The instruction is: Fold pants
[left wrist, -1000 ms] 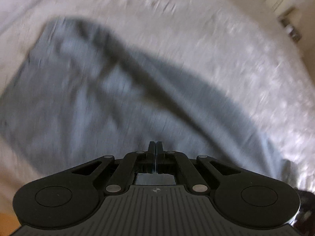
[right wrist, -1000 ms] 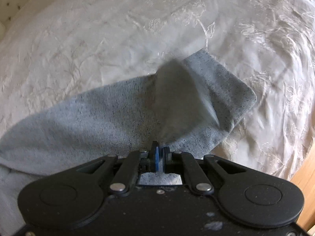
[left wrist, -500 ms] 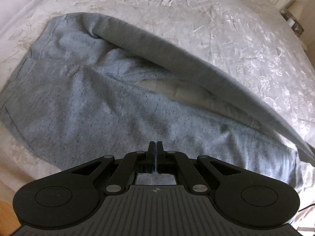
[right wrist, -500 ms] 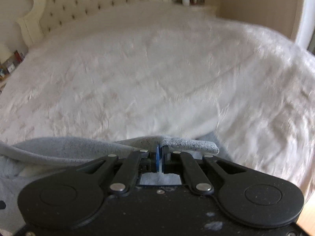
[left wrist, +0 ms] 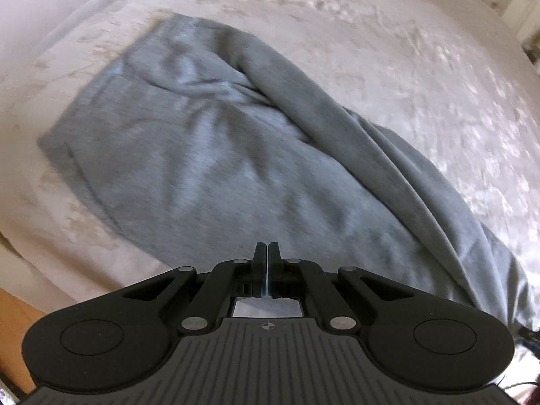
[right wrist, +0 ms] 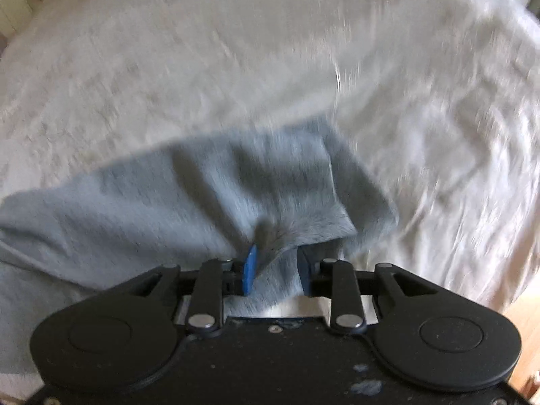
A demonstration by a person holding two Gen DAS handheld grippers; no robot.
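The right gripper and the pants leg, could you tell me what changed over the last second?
The right gripper carried the cuff up and over, lowered it onto the other leg, then opened, letting go. The left gripper stayed shut over the grey pants on the white bedspread.

Open bedspread lies beyond the pants (cloth between right fingers).

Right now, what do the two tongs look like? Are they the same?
Nearly. Both tongs are black, with two round discs, slanted link bars and silver rivets. The left tongs have a ribbed grey deck with a small cross mark. The right tongs have blue pads and a smooth, dusty, speckled deck.
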